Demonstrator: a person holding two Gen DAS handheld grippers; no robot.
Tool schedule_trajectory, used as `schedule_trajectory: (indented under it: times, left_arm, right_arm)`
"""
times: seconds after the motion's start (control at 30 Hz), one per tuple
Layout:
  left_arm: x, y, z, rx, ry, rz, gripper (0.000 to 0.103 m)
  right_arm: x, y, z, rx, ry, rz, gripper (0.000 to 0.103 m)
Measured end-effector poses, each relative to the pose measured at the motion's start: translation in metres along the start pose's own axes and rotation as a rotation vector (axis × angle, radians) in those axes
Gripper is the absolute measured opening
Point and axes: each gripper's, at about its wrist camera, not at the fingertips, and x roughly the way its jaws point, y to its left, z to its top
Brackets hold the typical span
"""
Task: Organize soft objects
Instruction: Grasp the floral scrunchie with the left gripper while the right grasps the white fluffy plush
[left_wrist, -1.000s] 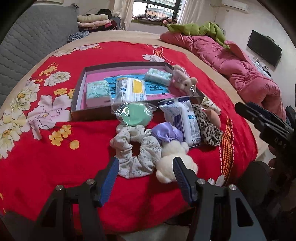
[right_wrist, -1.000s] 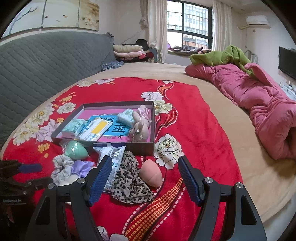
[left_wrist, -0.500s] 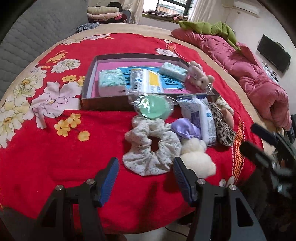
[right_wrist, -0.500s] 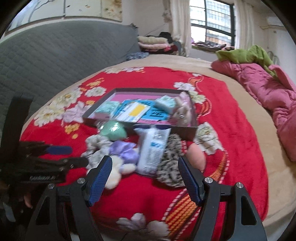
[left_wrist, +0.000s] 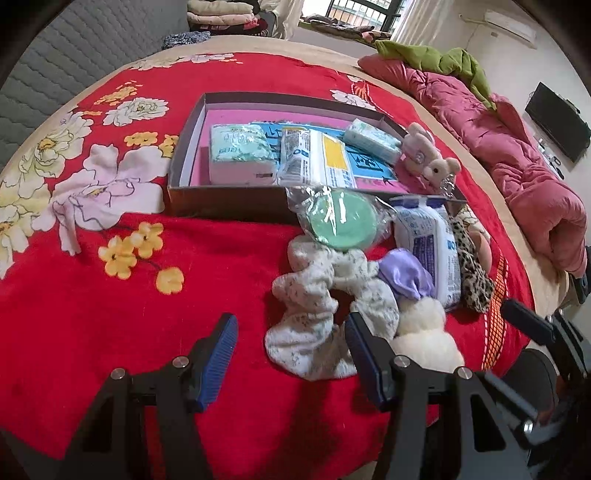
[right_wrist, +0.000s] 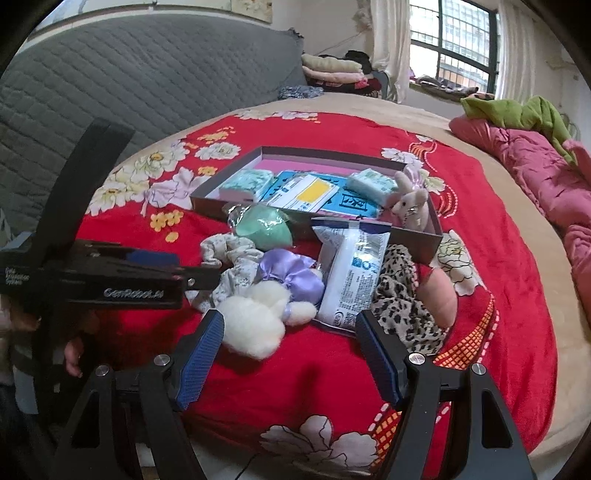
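A shallow brown box (left_wrist: 184, 151) (right_wrist: 428, 243) on the red bedspread holds tissue packs and a small plush rabbit (left_wrist: 428, 155) (right_wrist: 410, 206). In front of it lie a bagged green sponge (left_wrist: 341, 218) (right_wrist: 264, 227), a floral white scrunchie (left_wrist: 314, 306) (right_wrist: 232, 258), a purple scrunchie (left_wrist: 404, 275) (right_wrist: 291, 273), a white plush (left_wrist: 424, 332) (right_wrist: 258, 314), a wipes pack (left_wrist: 428, 243) (right_wrist: 351, 273), a leopard cloth (right_wrist: 402, 299) and a pink sponge (right_wrist: 437, 295). My left gripper (left_wrist: 290, 332) is open at the white scrunchie's near edge. My right gripper (right_wrist: 288, 330) is open, just short of the plush and wipes pack.
A grey quilted headboard (right_wrist: 129, 81) stands at the left. A pink quilt (left_wrist: 517, 155) with a green garment lies along the right side of the bed. Folded clothes (right_wrist: 332, 70) sit by the window. The bed's front edge is close below both grippers.
Both grippers have come lower and closer to the pile. The left one has shifted left so the white scrunchie sits by its right finger. The right one swung left toward the plush.
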Motion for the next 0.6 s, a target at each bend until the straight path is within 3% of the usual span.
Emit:
schedule_trajectory:
  times: [0.1,0.17,0.43,0.6]
  left_arm:
    - [0.004,0.001,0.004,-0.002,-0.008,0.002,0.057]
    - [0.007,0.002,0.005,-0.006,0.000,-0.001,0.046]
    - [0.014,0.003,0.010,-0.011,0.010,-0.052,0.021]
    - [0.019,0.006,0.013,-0.033,0.024,-0.080,0.017]
  right_arm:
    - [0.005,0.001,0.000,0.003,0.006,0.007,0.075]
    - [0.009,0.003,0.001,0.004,0.013,0.012,0.075]
    - [0.031,0.018,-0.001,-0.013,0.045,0.021,0.075]
    - [0.042,0.025,-0.001,-0.023,0.048,0.021,0.075]
